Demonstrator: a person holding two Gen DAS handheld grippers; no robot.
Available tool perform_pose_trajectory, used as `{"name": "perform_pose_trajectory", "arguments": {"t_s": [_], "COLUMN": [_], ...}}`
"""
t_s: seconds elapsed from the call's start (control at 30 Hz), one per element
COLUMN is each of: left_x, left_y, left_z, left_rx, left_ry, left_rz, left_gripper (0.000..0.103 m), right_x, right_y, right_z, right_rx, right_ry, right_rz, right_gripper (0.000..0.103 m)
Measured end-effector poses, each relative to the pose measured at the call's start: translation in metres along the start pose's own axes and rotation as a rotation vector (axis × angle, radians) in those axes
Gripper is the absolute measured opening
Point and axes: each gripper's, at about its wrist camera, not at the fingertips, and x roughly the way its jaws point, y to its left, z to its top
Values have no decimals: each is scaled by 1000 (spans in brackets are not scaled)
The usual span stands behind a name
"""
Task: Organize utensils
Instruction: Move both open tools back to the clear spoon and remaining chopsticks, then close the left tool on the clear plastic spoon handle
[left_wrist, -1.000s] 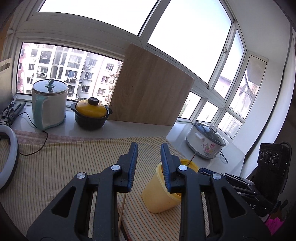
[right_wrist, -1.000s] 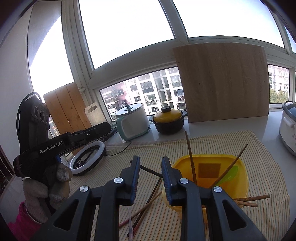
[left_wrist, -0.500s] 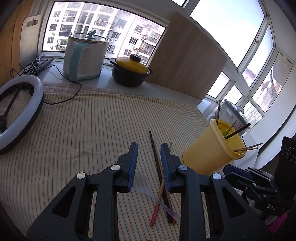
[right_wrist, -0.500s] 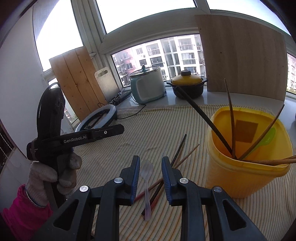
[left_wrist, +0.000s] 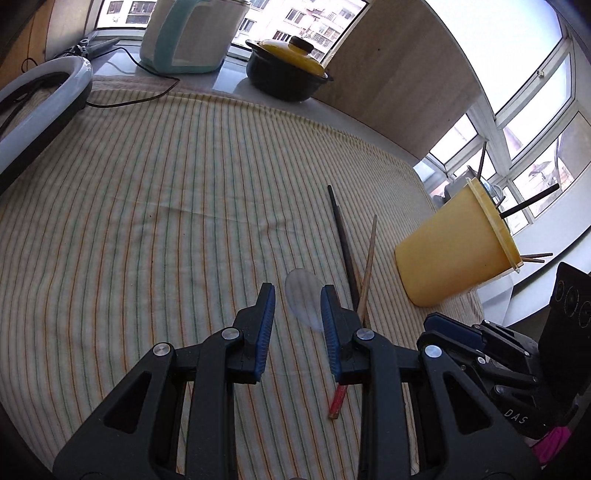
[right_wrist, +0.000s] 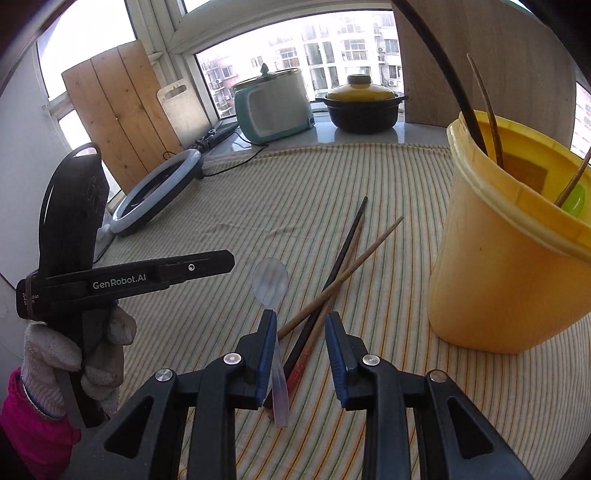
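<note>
A clear plastic spoon (right_wrist: 270, 282) and several chopsticks (right_wrist: 343, 254), black, brown and red-ended, lie on the striped cloth (right_wrist: 258, 199). A yellow cup (right_wrist: 506, 254) to their right holds more chopsticks and a green utensil. My right gripper (right_wrist: 301, 321) is open, low over the spoon's handle and the chopstick ends. My left gripper (left_wrist: 297, 295) is open, its jaws either side of the spoon bowl (left_wrist: 303, 293), with the chopsticks (left_wrist: 347, 258) just right. The yellow cup (left_wrist: 454, 251) stands further right.
A ring light (right_wrist: 159, 192), a teal cooker (right_wrist: 273, 105) and a yellow-lidded black pot (right_wrist: 364, 109) stand along the far side by the window. Wooden boards (right_wrist: 122, 110) lean at the back. The other gripper (left_wrist: 480, 343) shows at the left wrist view's lower right.
Both grippers have tilted down and come lower toward the cloth. The spoon and chopsticks now lie right at the fingertips, and the yellow cup has shifted to the right in both views.
</note>
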Motion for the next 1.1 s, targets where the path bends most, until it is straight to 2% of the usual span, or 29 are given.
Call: {"name": "perform_pose_trajectory", "arguments": {"t_s": [0.2,0.33,0.5,0.9,1.1], "left_x": [11,25,41,55,61], "left_y": [-16,-32,-44,-56,-61], "left_z": [-11,-16,-15,-16,-14], "left_rx": [12,45,61,146,214], "left_ry": [63,110,153,145,148], "left_rz": [-15,33,56,190,216], "left_gripper": [25,25,25,24,24], "right_x": [11,13,9,10,12], "right_y": [-17,-26,-29,-29,-27], "right_z": [-3,-5,-5,-1,1], "right_rx": [63,96,101,98,93], "right_ry": [20,25,16,5,8], "right_rz": [-42,-44,-44,-42,-48], "right_gripper": [28,28,29,30,30]}}
